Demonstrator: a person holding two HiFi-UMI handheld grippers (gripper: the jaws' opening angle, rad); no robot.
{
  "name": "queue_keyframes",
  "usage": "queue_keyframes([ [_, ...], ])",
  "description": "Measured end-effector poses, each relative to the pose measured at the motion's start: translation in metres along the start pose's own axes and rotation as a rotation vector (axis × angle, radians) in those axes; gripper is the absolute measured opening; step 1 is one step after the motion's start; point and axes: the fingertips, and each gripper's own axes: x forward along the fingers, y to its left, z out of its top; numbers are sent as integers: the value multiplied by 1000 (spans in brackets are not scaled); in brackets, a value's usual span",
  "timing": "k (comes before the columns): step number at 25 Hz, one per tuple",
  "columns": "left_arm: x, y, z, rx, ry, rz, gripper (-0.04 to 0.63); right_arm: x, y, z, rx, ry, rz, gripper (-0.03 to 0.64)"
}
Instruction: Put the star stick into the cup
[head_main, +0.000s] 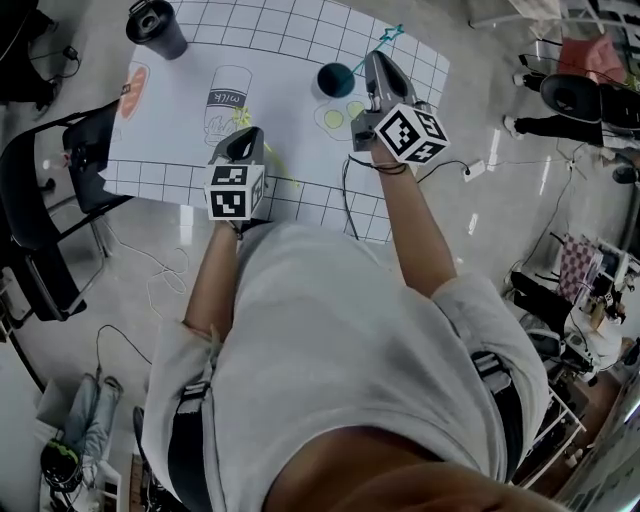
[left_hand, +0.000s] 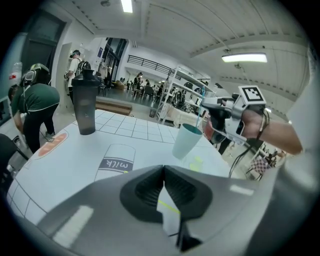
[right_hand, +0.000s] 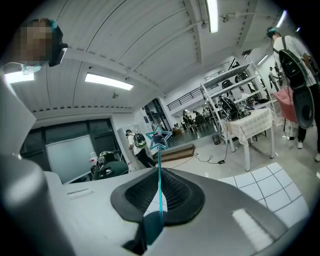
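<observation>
A teal cup (head_main: 335, 78) stands upright on the white gridded mat (head_main: 180, 100); the left gripper view shows the cup (left_hand: 186, 141) to the right of middle. My right gripper (head_main: 376, 62) hovers just right of the cup, shut on a thin teal star stick (head_main: 390, 38). In the right gripper view the stick (right_hand: 160, 185) rises from between the closed jaws to its star (right_hand: 159, 137). My left gripper (head_main: 245, 133) is over the mat's near half, shut on a thin yellow stick (left_hand: 168, 206) whose yellow head (head_main: 240, 117) pokes out ahead.
A dark shaker bottle (head_main: 157, 28) stands at the mat's far left corner. A printed milk carton (head_main: 229, 95) and yellow-green marks (head_main: 343, 113) lie flat on the mat. A black chair (head_main: 40, 200) is left of the table, and a cable (head_main: 350, 200) crosses its near edge.
</observation>
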Motion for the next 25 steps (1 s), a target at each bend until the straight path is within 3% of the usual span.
queue_keyframes([
  [10, 8, -8, -17, -13, 63, -25, 3, -26, -18, -44, 87, 76, -59, 14],
  [14, 10, -7, -22, -64, 86, -40, 3, -28, -21, -51, 99, 107, -66, 14],
  [20, 19, -1, -44, -91, 188, -14, 5, -34, -22, -65, 103, 165, -63, 44],
  [22, 21, 1, -50, -78, 232, -4, 49, -38, -20, -68, 101, 175, -61, 60],
  [25, 26, -1, -55, -37, 264, -4, 61, -47, -16, -76, 94, 196, -59, 60],
])
